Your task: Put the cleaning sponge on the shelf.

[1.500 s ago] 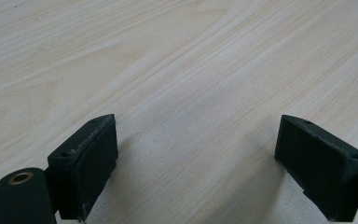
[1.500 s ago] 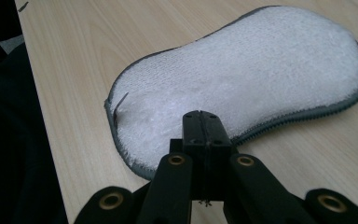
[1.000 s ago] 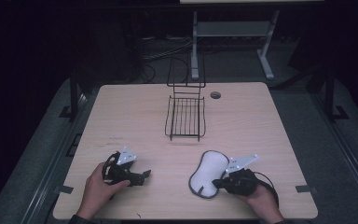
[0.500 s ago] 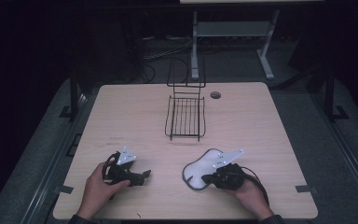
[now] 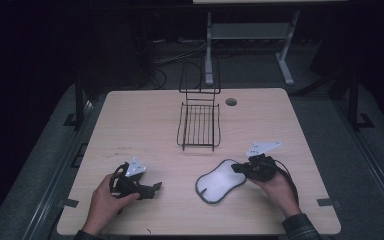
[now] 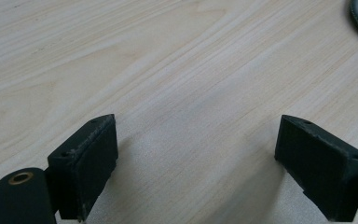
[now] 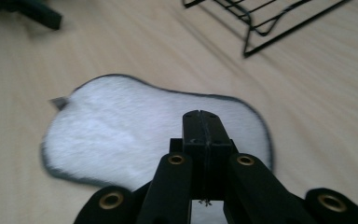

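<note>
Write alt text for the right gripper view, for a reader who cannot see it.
The right gripper, its two black jaws pressed together, reaches over a flat white fuzzy pad with a dark rim lying on a light wooden table. Whether the jaws pinch the pad's edge cannot be told. A black wire rack stands at the upper right, and the left gripper shows at the upper left.

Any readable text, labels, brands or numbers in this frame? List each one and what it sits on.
None can be read.
Table: bare wood grain, no print.
White pad: plain fleece with a dark rim; a small tab at its edge is blurred, with nothing legible on it.
Wire basket: no tag.
Left gripper and right gripper: black jaws, screw holes, no markings.
</note>
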`<move>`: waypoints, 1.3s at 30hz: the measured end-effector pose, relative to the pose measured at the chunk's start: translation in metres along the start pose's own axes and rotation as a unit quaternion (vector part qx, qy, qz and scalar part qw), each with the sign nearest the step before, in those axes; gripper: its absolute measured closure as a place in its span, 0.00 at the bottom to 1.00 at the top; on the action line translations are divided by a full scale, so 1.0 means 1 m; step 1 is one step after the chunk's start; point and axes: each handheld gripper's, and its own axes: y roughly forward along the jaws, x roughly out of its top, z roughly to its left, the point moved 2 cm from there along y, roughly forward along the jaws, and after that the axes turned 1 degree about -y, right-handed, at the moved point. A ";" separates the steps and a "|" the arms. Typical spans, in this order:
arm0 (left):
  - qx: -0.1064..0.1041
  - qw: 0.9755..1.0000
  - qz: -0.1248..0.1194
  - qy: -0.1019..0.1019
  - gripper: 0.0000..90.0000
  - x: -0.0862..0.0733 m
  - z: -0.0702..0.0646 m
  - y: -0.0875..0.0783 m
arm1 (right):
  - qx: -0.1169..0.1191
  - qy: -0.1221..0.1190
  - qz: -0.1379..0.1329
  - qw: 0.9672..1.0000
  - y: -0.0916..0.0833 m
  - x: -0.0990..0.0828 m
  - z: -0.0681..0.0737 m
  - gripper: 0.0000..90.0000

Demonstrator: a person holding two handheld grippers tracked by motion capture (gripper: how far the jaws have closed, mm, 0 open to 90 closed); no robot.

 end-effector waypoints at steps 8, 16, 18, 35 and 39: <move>0.000 1.000 -0.001 -0.002 0.14 0.000 0.000 0.000 | -0.010 0.010 0.012 1.000 0.011 0.003 -0.017 1.00; 0.001 1.000 -0.001 -0.001 0.14 0.000 0.000 0.000 | -0.013 0.008 0.029 0.999 0.018 -0.001 -0.018 1.00; 0.000 1.000 -0.001 -0.001 0.14 0.000 0.000 0.000 | -0.018 0.004 0.032 0.999 0.017 -0.002 -0.018 1.00; 0.000 1.000 -0.001 -0.001 0.14 0.000 0.000 0.000 | -0.057 0.028 0.036 0.997 -0.007 -0.020 -0.031 1.00; 0.000 1.000 -0.001 -0.002 0.14 0.000 0.000 0.000 | -0.063 0.036 0.040 0.997 -0.015 -0.026 -0.032 1.00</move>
